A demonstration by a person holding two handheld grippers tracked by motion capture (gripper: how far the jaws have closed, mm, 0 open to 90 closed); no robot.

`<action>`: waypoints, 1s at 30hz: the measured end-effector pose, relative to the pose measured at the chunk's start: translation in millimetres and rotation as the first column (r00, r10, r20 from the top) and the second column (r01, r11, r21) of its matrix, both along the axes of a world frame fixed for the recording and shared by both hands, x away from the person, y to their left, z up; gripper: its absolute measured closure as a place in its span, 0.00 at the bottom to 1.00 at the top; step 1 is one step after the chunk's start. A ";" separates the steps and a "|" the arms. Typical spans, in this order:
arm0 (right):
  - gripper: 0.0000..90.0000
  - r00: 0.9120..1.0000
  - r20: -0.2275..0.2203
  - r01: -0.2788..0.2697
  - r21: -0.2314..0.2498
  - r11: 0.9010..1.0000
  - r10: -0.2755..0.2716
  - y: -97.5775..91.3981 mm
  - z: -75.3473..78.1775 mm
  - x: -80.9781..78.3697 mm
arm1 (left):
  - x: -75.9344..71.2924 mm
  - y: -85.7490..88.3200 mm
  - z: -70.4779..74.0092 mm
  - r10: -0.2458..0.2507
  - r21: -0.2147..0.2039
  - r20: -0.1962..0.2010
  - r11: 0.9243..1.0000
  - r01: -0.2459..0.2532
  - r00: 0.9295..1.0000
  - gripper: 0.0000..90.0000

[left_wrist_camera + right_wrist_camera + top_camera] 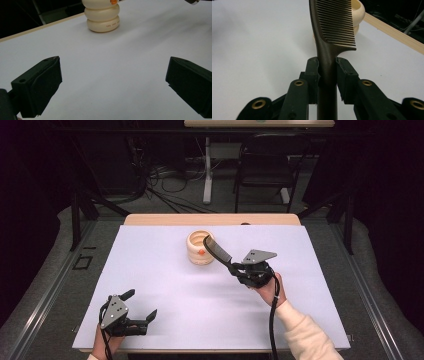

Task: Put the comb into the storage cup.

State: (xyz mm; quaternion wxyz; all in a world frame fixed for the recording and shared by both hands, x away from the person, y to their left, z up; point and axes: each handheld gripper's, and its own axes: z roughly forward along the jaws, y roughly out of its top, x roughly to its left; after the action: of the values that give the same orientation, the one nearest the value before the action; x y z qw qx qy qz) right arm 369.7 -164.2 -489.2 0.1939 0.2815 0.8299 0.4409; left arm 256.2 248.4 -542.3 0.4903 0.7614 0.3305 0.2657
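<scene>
Right gripper (327,75), fingers clamped on the comb (332,27) handle, angles its far end over the ribbed cup (201,249) for insertion; left gripper (141,309) rests wide open, empty, near-left on the desk (150,270).

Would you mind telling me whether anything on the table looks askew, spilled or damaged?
Nothing stands out. The cream ribbed holder stands upright on the white table cover. The right gripper clamps the dark comb by its handle, teeth intact, tip over the holder. The left gripper is open and apart.
</scene>
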 end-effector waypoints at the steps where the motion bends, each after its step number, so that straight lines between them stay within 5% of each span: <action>1: 0.80 1.000 0.005 0.003 -0.001 1.000 -0.003 0.7 -0.2 0.2 | 0.1 0.0 0.0 0.001 0.000 0.000 1.000 -0.001 1.000 0.00; 30: 0.80 0.992 0.125 0.004 0.047 0.999 -0.010 17.3 10.8 5.9 | -0.3 0.8 0.9 0.001 -0.007 0.007 1.000 -0.001 1.000 0.00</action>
State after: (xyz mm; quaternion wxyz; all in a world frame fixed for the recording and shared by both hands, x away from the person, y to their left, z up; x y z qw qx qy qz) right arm 375.6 -146.9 -478.4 0.2406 0.2604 0.8046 0.4764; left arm 255.9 249.2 -541.4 0.4940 0.7585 0.3303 0.2674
